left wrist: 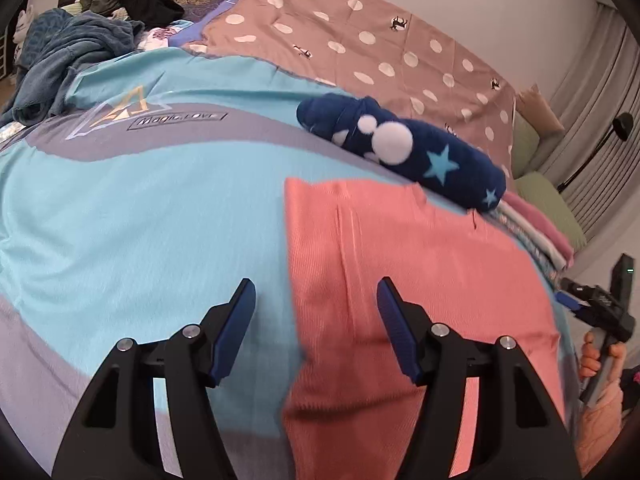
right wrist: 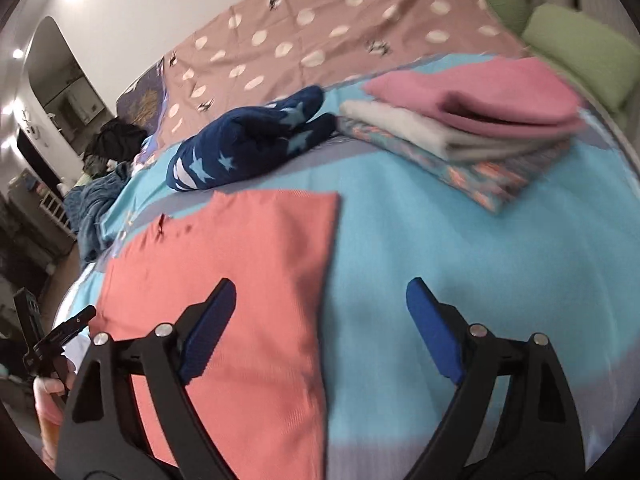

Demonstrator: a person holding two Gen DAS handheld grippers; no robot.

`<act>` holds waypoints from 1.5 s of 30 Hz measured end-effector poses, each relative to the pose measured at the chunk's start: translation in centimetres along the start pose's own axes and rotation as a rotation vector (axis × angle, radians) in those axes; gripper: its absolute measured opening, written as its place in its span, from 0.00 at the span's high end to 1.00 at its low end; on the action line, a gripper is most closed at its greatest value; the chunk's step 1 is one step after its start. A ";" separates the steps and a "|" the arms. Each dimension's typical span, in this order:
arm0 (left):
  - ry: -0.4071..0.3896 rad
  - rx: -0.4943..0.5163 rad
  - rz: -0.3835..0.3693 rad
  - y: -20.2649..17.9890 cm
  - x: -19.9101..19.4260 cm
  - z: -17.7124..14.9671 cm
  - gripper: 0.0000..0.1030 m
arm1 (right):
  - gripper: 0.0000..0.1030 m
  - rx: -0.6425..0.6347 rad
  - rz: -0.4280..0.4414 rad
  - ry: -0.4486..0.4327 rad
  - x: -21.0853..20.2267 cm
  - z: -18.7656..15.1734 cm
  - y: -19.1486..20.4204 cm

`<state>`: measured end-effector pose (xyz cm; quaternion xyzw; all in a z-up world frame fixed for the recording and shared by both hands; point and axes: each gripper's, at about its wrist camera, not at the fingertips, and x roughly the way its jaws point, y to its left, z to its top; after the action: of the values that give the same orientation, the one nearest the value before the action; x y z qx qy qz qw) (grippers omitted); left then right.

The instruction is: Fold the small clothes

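Observation:
A salmon-pink garment (left wrist: 400,280) lies flat on the light-blue bedspread (left wrist: 140,220); it also shows in the right wrist view (right wrist: 240,280). My left gripper (left wrist: 316,308) is open and empty, hovering over the garment's left edge. My right gripper (right wrist: 320,312) is open and empty over the garment's right edge. The right gripper (left wrist: 568,300) also shows at the far right of the left wrist view. A rolled navy garment with stars (left wrist: 404,148) lies behind the salmon one, also seen in the right wrist view (right wrist: 252,140).
A stack of folded clothes (right wrist: 480,128), pink on top, sits to the right on the bedspread (right wrist: 440,260). A brown polka-dot sheet (left wrist: 360,40) covers the far side. A heap of blue and black clothes (left wrist: 88,32) lies at far left. Green pillows (right wrist: 580,48) are at far right.

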<state>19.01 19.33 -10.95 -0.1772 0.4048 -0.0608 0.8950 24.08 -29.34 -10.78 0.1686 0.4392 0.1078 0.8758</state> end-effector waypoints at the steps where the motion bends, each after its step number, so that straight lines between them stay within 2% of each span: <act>1: 0.007 -0.006 -0.016 0.2 0.6 0.8 0.38 | 0.27 0.011 0.007 0.014 0.8 0.6 0.0; 4: 0.046 -0.040 -0.045 1.1 2.9 2.4 0.38 | 0.29 0.058 0.084 0.049 3.8 2.1 -0.6; 6: 0.076 -0.060 -0.088 1.6 4.8 3.2 0.41 | 0.29 0.089 0.182 0.052 5.2 2.9 -1.2; 7: 0.066 -0.054 -0.093 1.5 5.3 3.7 0.55 | 0.31 0.092 0.196 0.043 5.5 2.9 -1.1; 8: 0.071 -0.052 -0.113 1.5 5.6 4.1 0.70 | 0.47 0.092 0.204 0.039 5.7 3.1 -1.0; 9: 0.079 -0.067 -0.134 1.5 6.0 4.4 0.97 | 0.82 0.091 0.204 0.047 5.9 3.2 -0.9; 10: 0.075 -0.084 -0.137 1.6 6.0 4.5 0.97 | 0.97 0.088 0.174 0.057 6.2 3.4 -0.9; 12: 0.014 -0.059 -0.112 1.2 5.1 4.5 0.97 | 0.97 0.073 0.141 0.005 5.0 3.5 -0.8; 13: -0.003 -0.028 -0.085 0.9 4.8 4.3 0.97 | 0.97 0.057 0.107 -0.051 3.9 3.5 -0.8; 14: 0.000 0.011 -0.049 0.6 5.0 3.9 0.97 | 0.97 0.044 0.080 -0.069 3.6 3.6 -0.9; 16: 0.032 0.022 -0.032 0.6 6.0 3.4 0.97 | 0.97 0.033 0.060 -0.030 4.7 3.7 -1.4; 18: 0.023 0.000 -0.047 1.1 5.5 3.8 0.94 | 0.96 0.022 0.033 0.026 6.1 3.2 -1.4; 19: 0.011 -0.008 -0.045 1.3 5.1 3.8 0.90 | 0.94 0.022 0.030 0.010 5.7 3.0 -1.3; 20: 0.002 -0.005 -0.027 1.3 4.5 3.7 0.87 | 0.84 0.025 0.038 0.000 5.1 2.8 -1.1; 21: -0.003 0.003 -0.011 1.3 3.8 3.5 0.79 | 0.69 0.029 0.059 -0.010 4.3 2.6 -0.9; 23: -0.018 0.019 -0.023 1.1 1.7 2.4 0.70 | 0.67 0.016 0.098 -0.051 1.6 1.5 -0.4; 24: -0.019 0.029 -0.047 0.9 1.0 1.8 0.61 | 0.67 -0.002 0.122 -0.060 0.5 0.8 0.0; 25: -0.010 0.053 -0.065 0.5 0.2 0.6 0.54 | 0.67 -0.029 0.154 -0.061 -0.8 -0.3 0.5; 26: 0.017 0.079 -0.048 0.2 0.2 -0.4 0.52 | 0.67 -0.057 0.168 -0.050 -1.6 -1.4 0.9; 27: 0.057 0.114 -0.009 -0.1 0.6 -1.5 0.52 | 0.67 -0.091 0.149 -0.019 -1.9 -2.7 1.4; 28: 0.082 0.165 0.045 -0.4 1.0 -2.7 0.51 | 0.67 -0.132 0.062 0.045 -1.3 -4.4 1.7; 29: 0.043 0.194 0.055 -0.8 0.2 -3.3 0.50 | 0.67 -0.149 -0.030 0.093 -0.5 -5.7 1.5; 30: 0.059 0.185 0.061 -0.8 -0.3 -3.5 0.50 | 0.67 -0.151 -0.052 0.096 -0.4 -6.5 1.1; 31: 0.066 0.172 0.078 -0.7 -0.8 -3.7 0.50 | 0.68 -0.148 -0.046 0.042 -1.3 -7.4 0.9; 32: 0.062 0.164 0.080 -0.6 -1.6 -4.2 0.50 | 0.65 -0.129 -0.057 0.038 -2.1 -7.9 0.7; 34: 0.068 0.157 0.033 -0.4 -2.9 -5.5 0.50 | 0.60 -0.085 -0.064 0.048 -3.8 -8.8 0.4; 36: 0.079 0.144 -0.028 -0.3 -4.4 -7.6 0.49 | 0.51 -0.086 -0.055 0.050 -5.2 -10.1 0.3; 40: 0.099 0.133 -0.114 -0.2 -7.2 -11.1 0.46 | 0.51 -0.116 -0.045 0.059 -7.8 -14.2 -0.1; 43: 0.119 0.118 -0.180 0.3 -8.9 -13.2 0.38 | 0.51 -0.131 -0.006 0.049 -9.9 -16.9 -0.1; 45: 0.124 0.128 -0.208 0.5 -10.0 -14.7 0.38 | 0.52 -0.113 0.028 0.048 -11.0 -18.1 -0.5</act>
<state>1.36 18.37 -13.05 -0.1565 0.4341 -0.1899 0.8666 3.02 -29.87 -12.98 0.1222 0.4511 0.1486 0.8715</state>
